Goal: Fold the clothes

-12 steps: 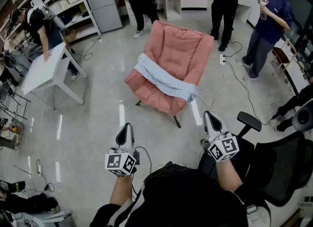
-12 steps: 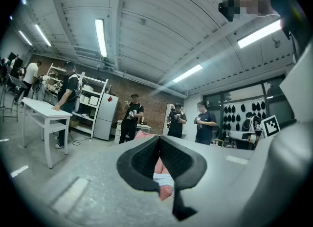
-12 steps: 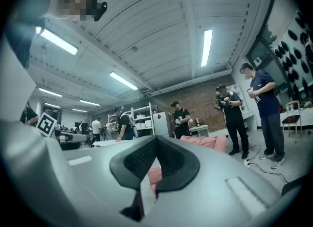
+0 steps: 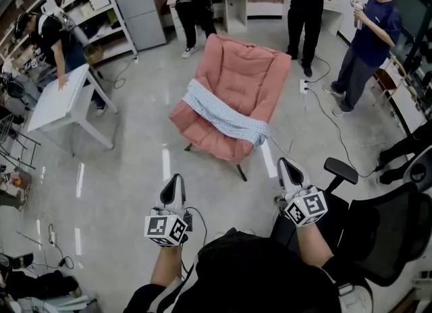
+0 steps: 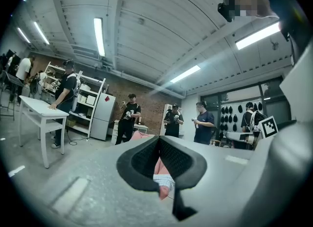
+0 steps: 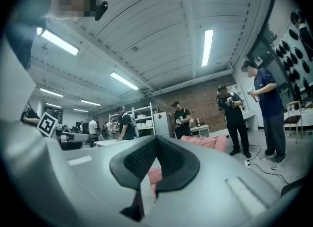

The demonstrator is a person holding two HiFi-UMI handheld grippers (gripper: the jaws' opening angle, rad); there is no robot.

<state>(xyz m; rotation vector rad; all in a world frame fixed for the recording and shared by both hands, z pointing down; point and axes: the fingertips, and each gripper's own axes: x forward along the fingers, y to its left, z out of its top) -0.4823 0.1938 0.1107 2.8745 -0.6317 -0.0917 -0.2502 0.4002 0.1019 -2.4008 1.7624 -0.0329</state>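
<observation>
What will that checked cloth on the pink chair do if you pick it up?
Probably floppy: the cloth drapes across the pink chair and hangs over its edge. It looks thin, so it is likely light.

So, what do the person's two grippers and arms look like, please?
Both the left gripper and the right gripper are light grey and tapering, with black textured pads. Each carries a cube with black-and-white square markers. A thin black cable runs beside the left one. The person wears a black top; the forearms are uncovered.
</observation>
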